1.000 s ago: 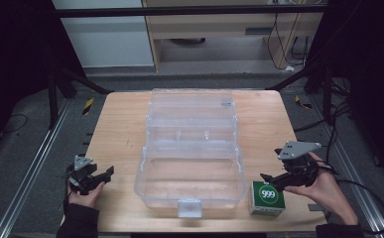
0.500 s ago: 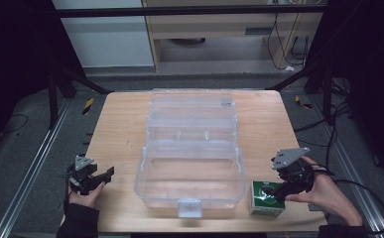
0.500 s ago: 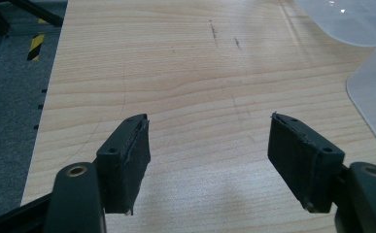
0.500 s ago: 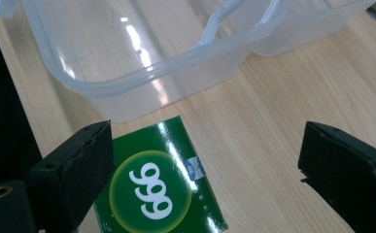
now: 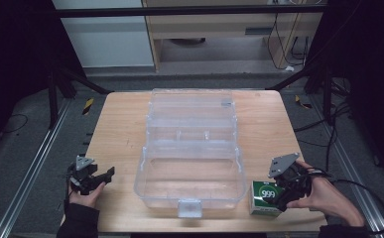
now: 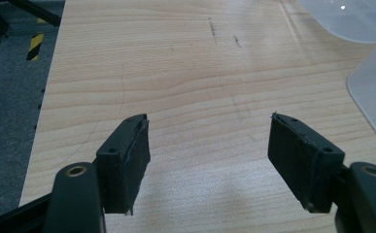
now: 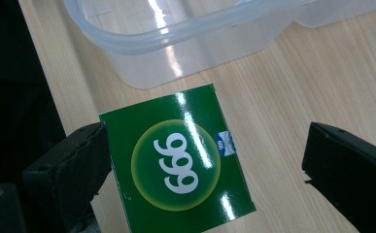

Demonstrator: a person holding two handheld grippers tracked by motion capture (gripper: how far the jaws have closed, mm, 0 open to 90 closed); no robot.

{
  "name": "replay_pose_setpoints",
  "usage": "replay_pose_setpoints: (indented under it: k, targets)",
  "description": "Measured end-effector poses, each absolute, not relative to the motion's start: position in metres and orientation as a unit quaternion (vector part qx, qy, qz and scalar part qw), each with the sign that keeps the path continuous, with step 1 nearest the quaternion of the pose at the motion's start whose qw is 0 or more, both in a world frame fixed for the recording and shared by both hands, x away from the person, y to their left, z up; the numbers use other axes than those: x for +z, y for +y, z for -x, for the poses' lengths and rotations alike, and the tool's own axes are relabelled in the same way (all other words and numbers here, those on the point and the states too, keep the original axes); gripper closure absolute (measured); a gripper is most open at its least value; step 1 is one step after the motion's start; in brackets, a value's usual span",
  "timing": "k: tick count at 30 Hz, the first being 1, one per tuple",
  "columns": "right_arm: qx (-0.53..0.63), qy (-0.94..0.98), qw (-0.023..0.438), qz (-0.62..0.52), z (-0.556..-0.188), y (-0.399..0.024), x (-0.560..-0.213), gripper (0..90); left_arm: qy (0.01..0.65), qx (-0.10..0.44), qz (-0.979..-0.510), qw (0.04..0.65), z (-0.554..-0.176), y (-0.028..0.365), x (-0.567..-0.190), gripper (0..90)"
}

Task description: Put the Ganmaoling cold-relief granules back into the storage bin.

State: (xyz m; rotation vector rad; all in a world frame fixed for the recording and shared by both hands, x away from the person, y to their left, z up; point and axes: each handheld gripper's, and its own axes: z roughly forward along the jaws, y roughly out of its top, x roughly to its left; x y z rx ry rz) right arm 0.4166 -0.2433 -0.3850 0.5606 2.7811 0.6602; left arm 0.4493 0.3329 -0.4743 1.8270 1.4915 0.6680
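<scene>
While the right gripper (image 5: 285, 194) hangs over the near right corner of the light wooden table (image 5: 120, 129), its jaws have just been opening and now stand wide apart around the small green cardboard box (image 5: 265, 197). From the right gripper view, the box (image 7: 178, 162) lies flat on the wood between the two black pads: one edge sits against or just beside the pad at the left of that view, though actual contact cannot be told, and the other pad is well clear of it with bare table between. White numerals "999" are printed in a pale yellow-green circle on the box's top, and a small blue-and-white logo beside the circle is too small to read. Just beyond the box stands the large clear plastic storage case (image 5: 192, 148), lid open, its near wall close to the box's far edge. At the near left, the left gripper (image 5: 91, 177) rests on the table with its jaws spread wide over bare wood, nothing between them (image 6: 210, 160).
</scene>
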Motion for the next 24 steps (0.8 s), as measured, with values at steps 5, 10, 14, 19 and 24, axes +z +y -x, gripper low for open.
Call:
replay_pose_setpoints:
  k: [5,10,14,19,24]
  targets:
    - [0.212,0.954,0.105,-0.182,-0.416,-0.241,-0.389,2.8,0.572,0.257,-0.702,0.338,-0.449,0.333,-0.474,31.0]
    - [0.198,0.959,0.100,-0.174,-0.415,-0.239,-0.395,2.7,0.571,0.258,-0.703,0.336,-0.449,0.333,-0.474,31.0]
    - [0.190,0.962,0.095,-0.174,-0.414,-0.238,-0.398,2.6,0.570,0.258,-0.704,0.336,-0.449,0.333,-0.474,31.0]
    - [0.181,0.965,0.090,-0.164,-0.414,-0.235,-0.404,2.5,0.570,0.259,-0.705,0.334,-0.450,0.332,-0.475,31.1]
    - [0.168,0.970,0.087,-0.156,-0.415,-0.232,-0.413,2.7,0.569,0.260,-0.706,0.332,-0.450,0.332,-0.475,31.1]
